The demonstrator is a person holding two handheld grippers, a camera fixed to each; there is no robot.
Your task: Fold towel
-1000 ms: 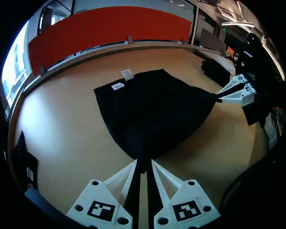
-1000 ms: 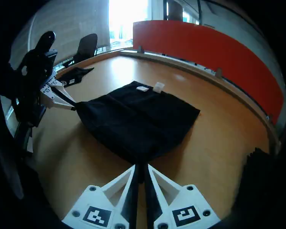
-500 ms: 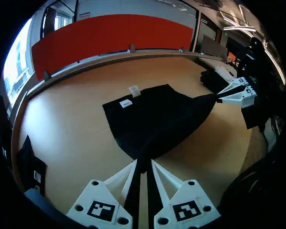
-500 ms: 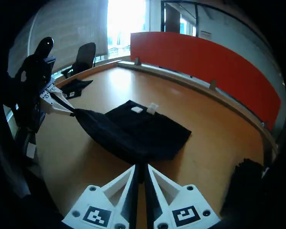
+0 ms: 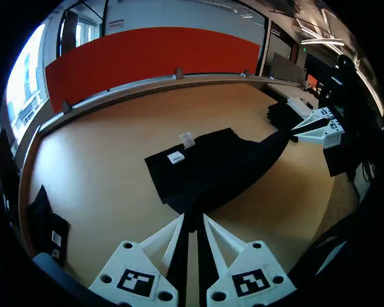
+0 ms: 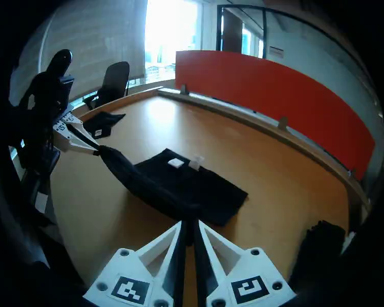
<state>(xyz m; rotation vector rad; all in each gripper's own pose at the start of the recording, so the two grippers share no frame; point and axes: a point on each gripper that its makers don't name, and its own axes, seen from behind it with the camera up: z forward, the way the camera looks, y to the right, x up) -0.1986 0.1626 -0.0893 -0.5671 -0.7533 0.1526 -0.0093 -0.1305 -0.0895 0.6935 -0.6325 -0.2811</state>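
Towel (image 5: 207, 169) clenched in left gripper (image 5: 192, 219) and right gripper (image 6: 191, 223); chair (image 6: 112, 82) by window (image 6: 164, 41).

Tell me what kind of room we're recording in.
Probably an open-plan office or meeting room: a long wooden table with a red divider panel clamped along its far edge, and an office chair beside a bright window.

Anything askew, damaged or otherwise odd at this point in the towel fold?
Nothing stands out. The left gripper and right gripper each pinch a near corner of the black towel, its near edge lifted between them, the far part lying flat on the wooden table with two white tags facing up.
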